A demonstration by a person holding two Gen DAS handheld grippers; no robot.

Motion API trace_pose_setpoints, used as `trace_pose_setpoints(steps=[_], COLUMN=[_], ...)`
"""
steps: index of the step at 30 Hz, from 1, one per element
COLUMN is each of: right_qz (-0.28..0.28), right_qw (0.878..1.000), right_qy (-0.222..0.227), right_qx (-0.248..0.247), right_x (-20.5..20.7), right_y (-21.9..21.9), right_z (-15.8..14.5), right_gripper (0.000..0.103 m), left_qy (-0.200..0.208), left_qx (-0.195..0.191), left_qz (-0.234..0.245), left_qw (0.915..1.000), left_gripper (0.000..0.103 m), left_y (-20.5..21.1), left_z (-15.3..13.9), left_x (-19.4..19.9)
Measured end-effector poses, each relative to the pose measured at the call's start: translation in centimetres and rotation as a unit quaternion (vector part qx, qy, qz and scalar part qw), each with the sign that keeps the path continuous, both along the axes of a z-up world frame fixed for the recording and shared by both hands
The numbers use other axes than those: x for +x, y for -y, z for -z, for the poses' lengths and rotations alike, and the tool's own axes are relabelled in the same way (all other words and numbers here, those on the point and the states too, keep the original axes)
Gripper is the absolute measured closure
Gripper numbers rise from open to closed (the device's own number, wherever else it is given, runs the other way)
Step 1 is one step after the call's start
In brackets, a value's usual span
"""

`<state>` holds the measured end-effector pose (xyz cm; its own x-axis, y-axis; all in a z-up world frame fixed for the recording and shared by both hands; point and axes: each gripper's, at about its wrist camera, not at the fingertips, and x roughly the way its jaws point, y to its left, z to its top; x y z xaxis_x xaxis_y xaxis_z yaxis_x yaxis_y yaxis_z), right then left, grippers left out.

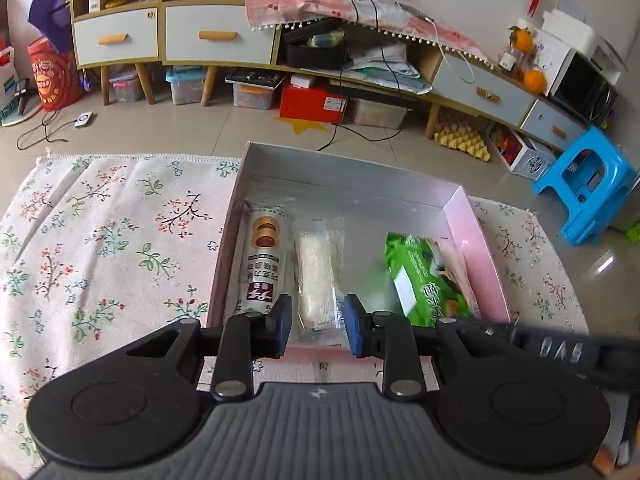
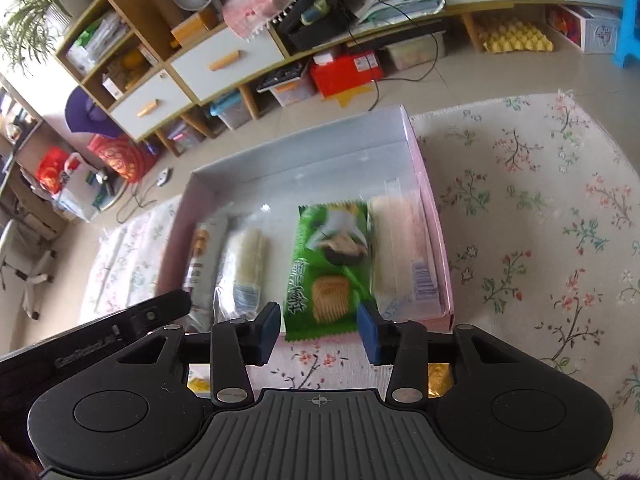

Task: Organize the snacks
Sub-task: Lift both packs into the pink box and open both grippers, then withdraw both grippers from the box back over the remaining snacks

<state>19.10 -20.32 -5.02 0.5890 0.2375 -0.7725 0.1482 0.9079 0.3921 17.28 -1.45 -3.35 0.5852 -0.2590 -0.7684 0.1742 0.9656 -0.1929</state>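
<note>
A shallow box [image 1: 476,248] with pink walls and a silver floor lies on a floral cloth [image 1: 100,240]. In it, from left to right, are a brown biscuit roll [image 1: 264,256], a clear-wrapped rice cracker pack [image 1: 318,272] and a green cracker packet [image 1: 424,276]. My left gripper [image 1: 319,326] is shut on the near end of the rice cracker pack. In the right wrist view my right gripper [image 2: 319,334] is shut on the near end of the green packet [image 2: 332,260], which overhangs the near wall of the box [image 2: 432,220]. A second pale pack [image 2: 404,248] lies along the right wall.
A gold-wrapped snack [image 2: 440,380] lies on the cloth [image 2: 540,240] under my right gripper. Floor lies beyond the cloth, with a blue stool [image 1: 588,184], low cabinets [image 1: 216,36] and storage bins [image 1: 312,100] behind.
</note>
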Motion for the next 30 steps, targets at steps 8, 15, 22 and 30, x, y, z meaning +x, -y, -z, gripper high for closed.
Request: trace_pose_setpoints(steps=[8, 15, 22, 30], right_qz=[0.012, -0.004, -0.007, -0.011], right_qw=[0.999, 0.998, 0.996, 0.991], right_qy=[0.038, 0.055, 0.078, 0.098], right_qx=[0.004, -0.035, -0.047, -0.088], right_x=[-1.9, -5.2, -9.2, -15.3], right_y=[1.7, 1.0, 0.3, -0.5], right_z=[-2.8, -5.2, -8.0, -9.0], right_gripper=[0.059, 0.051, 0.036, 0.018], left_qy=[-0.004, 0.011, 0.005, 0.021], left_qx=[-0.006, 0.026, 0.049, 0.039], left_qz=[-0.011, -0.004, -0.012, -0.029], left_qw=[0.9999, 0.9996, 0.9987, 0.9986], left_gripper=[0.076, 0.054, 0.035, 0.017], left_y=[-0.4, 1.1, 2.0, 0.8], left_z=[-1.0, -2.8, -4.4, -5.8], left_x=[-0.9, -3.4, -6.0, -10.1])
